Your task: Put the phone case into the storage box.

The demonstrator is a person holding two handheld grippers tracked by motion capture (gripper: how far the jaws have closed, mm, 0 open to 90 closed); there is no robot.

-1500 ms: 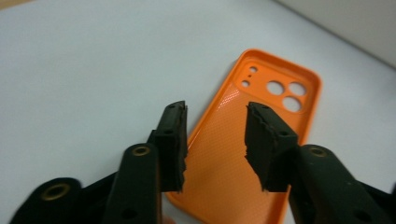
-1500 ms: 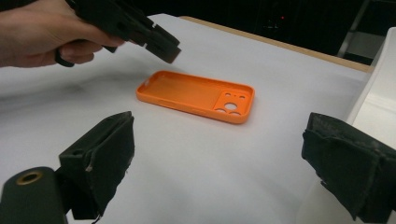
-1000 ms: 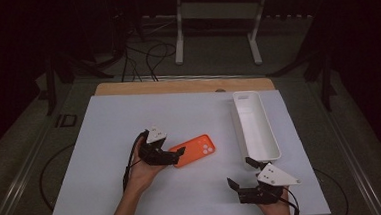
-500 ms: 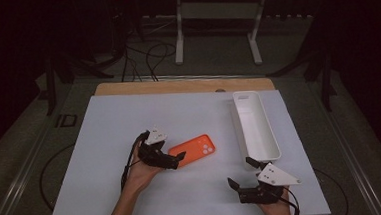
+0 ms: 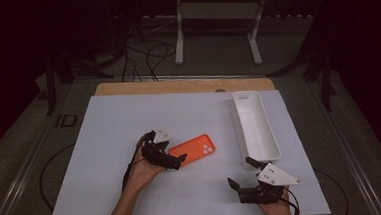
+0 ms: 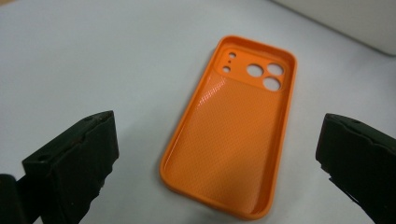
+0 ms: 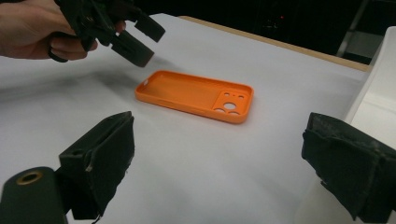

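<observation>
1. The flat white table top point(image 5: 110, 142) carries everything here, with a strip of bare wood along its far edge.
2. The long white plastic tray point(image 5: 254, 126) lies lengthwise toward the right edge of the white table top, its hollow facing up.
3. The left gripper point(image 5: 177, 161), black and held in the person's left hand point(image 5: 141, 173), hangs just over the white table top near its middle. Its jaws stand wide apart and have just been opening — nothing is pinched, and in the left gripper view the case lies on the surface between and ahead of them.
4. The right gripper point(image 5: 238, 174), black with a grey three-cornered plate on top, sits low near the front right of the white table top, just in front of the tray's near end. Its jaws are spread wide with nothing between them.
5. The orange soft-plastic phone case point(image 5: 193, 149) — hollow side up, camera holes at its far right end — rests flat near the middle of the white table top, left of the tray and apart from it.
</observation>
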